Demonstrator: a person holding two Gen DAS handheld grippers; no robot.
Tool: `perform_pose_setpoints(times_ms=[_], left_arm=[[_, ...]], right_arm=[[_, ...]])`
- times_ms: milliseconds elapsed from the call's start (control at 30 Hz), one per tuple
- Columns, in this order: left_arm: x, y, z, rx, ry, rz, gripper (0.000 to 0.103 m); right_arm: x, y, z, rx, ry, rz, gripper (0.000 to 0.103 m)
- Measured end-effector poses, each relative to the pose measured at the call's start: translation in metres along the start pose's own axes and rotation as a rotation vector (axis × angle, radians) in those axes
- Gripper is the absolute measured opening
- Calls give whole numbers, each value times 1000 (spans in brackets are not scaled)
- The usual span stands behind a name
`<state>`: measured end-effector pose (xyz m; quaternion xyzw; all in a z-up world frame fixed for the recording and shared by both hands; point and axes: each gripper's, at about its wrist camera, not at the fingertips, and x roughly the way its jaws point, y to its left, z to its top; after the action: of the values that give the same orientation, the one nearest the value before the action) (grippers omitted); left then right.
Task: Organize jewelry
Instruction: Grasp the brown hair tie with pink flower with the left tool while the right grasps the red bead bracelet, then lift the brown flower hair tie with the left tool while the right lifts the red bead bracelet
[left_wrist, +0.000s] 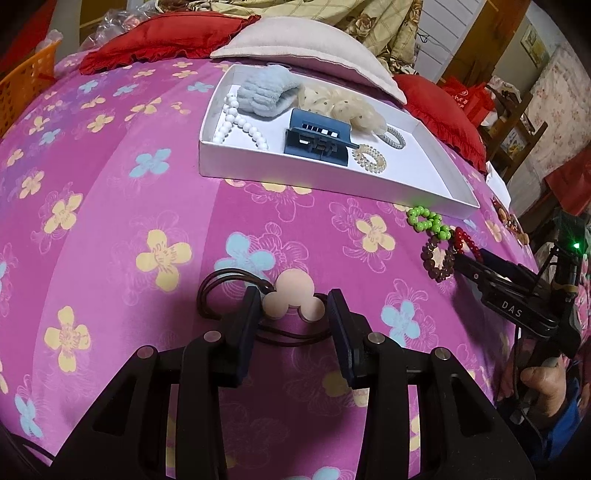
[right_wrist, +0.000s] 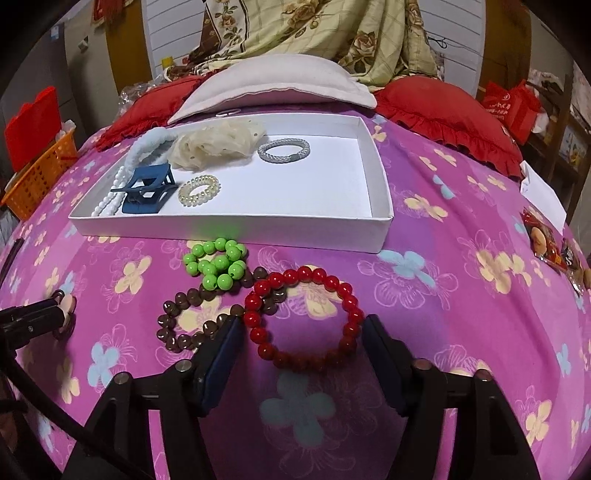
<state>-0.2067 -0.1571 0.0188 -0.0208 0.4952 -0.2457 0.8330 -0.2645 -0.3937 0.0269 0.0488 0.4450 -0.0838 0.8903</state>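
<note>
**Both grippers spread over jewelry on the flowered bedspread**

The left gripper hangs low over the pink flowered bedspread with its fingers spread on either side of a hair tie that carries a pale mouse-head charm on a dark brown elastic loop; whether the fingers touch the charm cannot be told. The right gripper is likewise spread, its fingers flanking the near half of a red bead bracelet. That bracelet overlaps a brown bead bracelet, and a green bead bracelet lies just beyond, near the front wall of the white tray.

Inside the tray lie a white bead strand, a light blue scrunchie, a cream scrunchie, a blue claw clip, a clear spiral hair tie and a grey hair band.

From the left wrist view the right gripper's body reads "DAS". A red bag at the back bears white lettering too small to read.
</note>
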Motion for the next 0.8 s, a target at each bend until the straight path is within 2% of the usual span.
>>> perform_pose_setpoints(times_ms=[33,67,100,133,167,233,400,700,800], left_arm=[[0,-1,-1,6,-4,5,37],[0,-2,-1,12,-6,13,34],[0,-4,-2,21,-8,42,25],[-1,-4,-2,25,-14,51,22],[-1,-3,-2,17,-2,26,12],[0,1,-2,-10,18,-4,12],[-7,2,-6,-13,11,1,12],[-44,-6,-3,-3,-61,-31,12],[-56,-6,-2,-6,-81,-48,12]], right_arm=[[-1,0,-1,1,0,8,35],[-2,-1,-1,8,2,19,32],[-3,-2,-1,21,4,33,25],[-4,-4,-1,37,7,48,19],[-5,-6,-2,50,8,64,18],[-8,-9,-2,75,4,93,16],[-24,-10,-4,92,-27,116,12],[-61,-8,0,97,-101,139,12],[-58,-8,-1,91,-81,150,12]])
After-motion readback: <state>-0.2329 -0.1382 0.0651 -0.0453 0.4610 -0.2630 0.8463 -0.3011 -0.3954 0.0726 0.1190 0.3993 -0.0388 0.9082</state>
